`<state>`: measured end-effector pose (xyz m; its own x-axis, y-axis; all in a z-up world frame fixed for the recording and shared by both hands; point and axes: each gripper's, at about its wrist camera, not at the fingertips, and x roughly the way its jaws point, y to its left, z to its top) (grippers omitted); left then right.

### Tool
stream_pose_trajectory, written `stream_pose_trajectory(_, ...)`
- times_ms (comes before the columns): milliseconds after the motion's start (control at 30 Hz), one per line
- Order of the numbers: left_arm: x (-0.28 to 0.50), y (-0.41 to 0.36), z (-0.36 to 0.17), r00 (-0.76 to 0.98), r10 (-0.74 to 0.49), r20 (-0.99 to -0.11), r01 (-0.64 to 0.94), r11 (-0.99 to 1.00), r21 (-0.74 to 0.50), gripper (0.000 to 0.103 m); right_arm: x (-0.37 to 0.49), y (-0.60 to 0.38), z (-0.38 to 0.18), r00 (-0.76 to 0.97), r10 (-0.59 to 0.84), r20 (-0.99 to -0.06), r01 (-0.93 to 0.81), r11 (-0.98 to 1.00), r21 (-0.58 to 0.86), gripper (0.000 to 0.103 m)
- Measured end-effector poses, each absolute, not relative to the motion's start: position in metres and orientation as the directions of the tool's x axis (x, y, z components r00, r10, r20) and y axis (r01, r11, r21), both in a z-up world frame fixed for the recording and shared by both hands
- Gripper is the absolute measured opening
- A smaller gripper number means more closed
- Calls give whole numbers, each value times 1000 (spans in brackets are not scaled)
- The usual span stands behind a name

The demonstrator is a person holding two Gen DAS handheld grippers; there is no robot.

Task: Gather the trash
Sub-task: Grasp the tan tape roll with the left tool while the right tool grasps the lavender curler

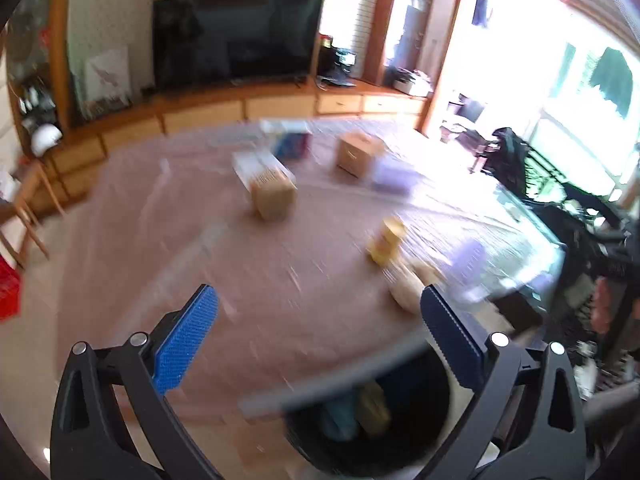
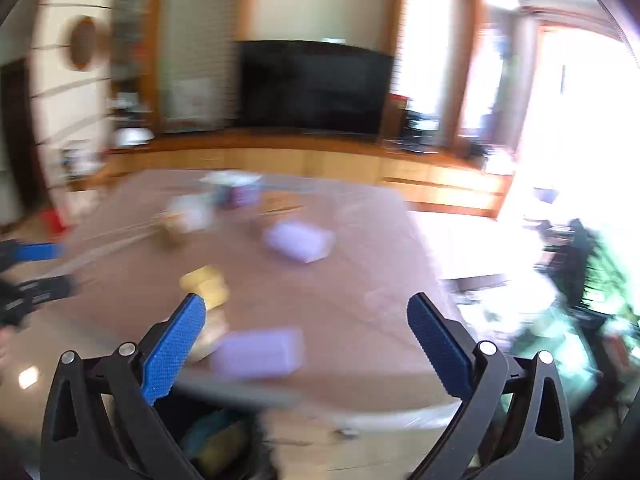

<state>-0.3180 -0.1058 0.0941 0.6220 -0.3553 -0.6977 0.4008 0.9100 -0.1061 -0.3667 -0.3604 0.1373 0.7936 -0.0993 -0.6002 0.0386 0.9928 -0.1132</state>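
Observation:
Both views are motion-blurred. My left gripper (image 1: 320, 300) is open and empty above the near edge of a brown table (image 1: 200, 260). Below it stands a dark trash bin (image 1: 400, 440) with a yellowish and a blue item inside. On the table lie cardboard boxes (image 1: 274, 196), a yellow item (image 1: 386, 244) and a beige lump (image 1: 408, 288). My right gripper (image 2: 306, 306) is open and empty over the table's near edge, just above a purple box (image 2: 258, 354). A second purple box (image 2: 298, 240) lies farther back. The bin (image 2: 216, 440) shows at the bottom left. The left gripper (image 2: 36, 272) shows at the left edge.
A black TV (image 1: 236, 38) stands on a long wooden cabinet (image 1: 240, 108) behind the table. A wooden chair (image 1: 24, 216) and a red crate (image 1: 8, 288) are at the left. Dark furniture and plants (image 1: 560, 200) fill the bright window side at the right.

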Motion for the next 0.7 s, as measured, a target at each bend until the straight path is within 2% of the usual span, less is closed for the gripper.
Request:
stream_pose_trajectory(67, -296, -112, 95, 644, -313, -698, 369, 926, -74, 101, -334, -366, 132, 768, -109, -631, 62, 993, -97, 99)
stream_pose_trajectory(233, -240, -124, 78, 587, -292, -755, 341, 935, -96, 101, -242, -387, 100, 613, 92, -785, 90, 979, 184, 99)
stream_pose_trajectory(333, -215, -125, 63, 555, -266, -788, 295, 949, -113, 101, -207, -390, 74, 539, 128, -833, 174, 950, 258, 99)
stream_pose_trajectory(600, -171, -129, 37, 508, -251, -824, 235, 961, -147, 101, -169, -369, 38, 458, 84, -885, 309, 918, 247, 99)
stream_pose_trajectory(700, -163, -134, 31, 494, -249, -833, 236, 961, -147, 92, -165, -367, 31, 441, 76, -894, 336, 910, 243, 99)
